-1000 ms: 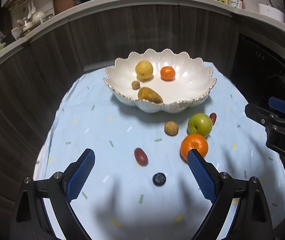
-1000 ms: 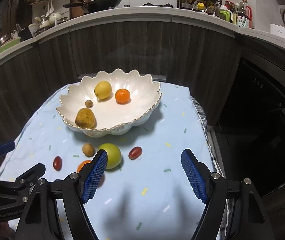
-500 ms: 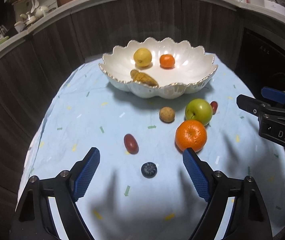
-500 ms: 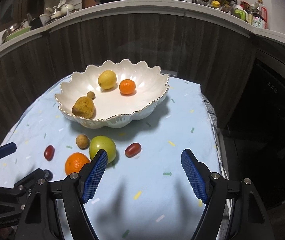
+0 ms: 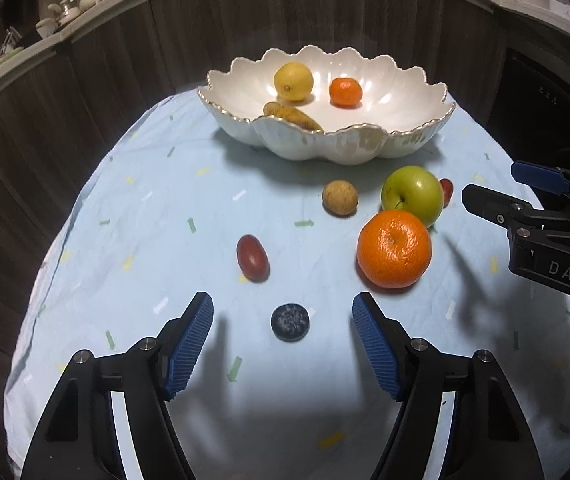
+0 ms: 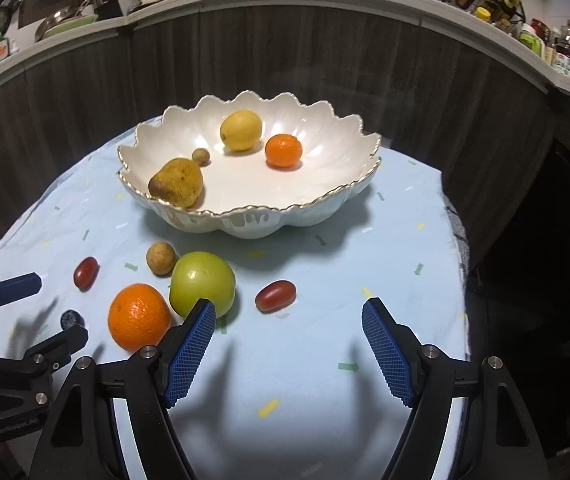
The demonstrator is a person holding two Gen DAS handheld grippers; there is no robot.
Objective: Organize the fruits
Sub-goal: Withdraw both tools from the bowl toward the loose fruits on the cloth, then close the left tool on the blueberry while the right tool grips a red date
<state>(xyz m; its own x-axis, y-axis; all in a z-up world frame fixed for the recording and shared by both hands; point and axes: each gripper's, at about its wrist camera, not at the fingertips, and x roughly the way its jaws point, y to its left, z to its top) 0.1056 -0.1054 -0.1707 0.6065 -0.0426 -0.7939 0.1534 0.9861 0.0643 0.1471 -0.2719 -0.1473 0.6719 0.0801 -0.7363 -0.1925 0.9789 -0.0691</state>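
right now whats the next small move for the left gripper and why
Probably ease the left gripper down around the small dark round blueberry and close. Its jaws have just been closing, nothing is pressed between them, and the berry lies on the pale blue cloth right between the blue pads, outside the white scalloped bowl.

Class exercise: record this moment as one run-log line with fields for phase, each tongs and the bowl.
phase: reaching | left tongs: closing, empty, over blueberry | right tongs: open, empty, near red grape | bowl: four fruits

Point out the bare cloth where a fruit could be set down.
Free: the cloth right of the bowl, and the stretch left of the grape. Crowded: below the bowl, where the apple and orange cluster.
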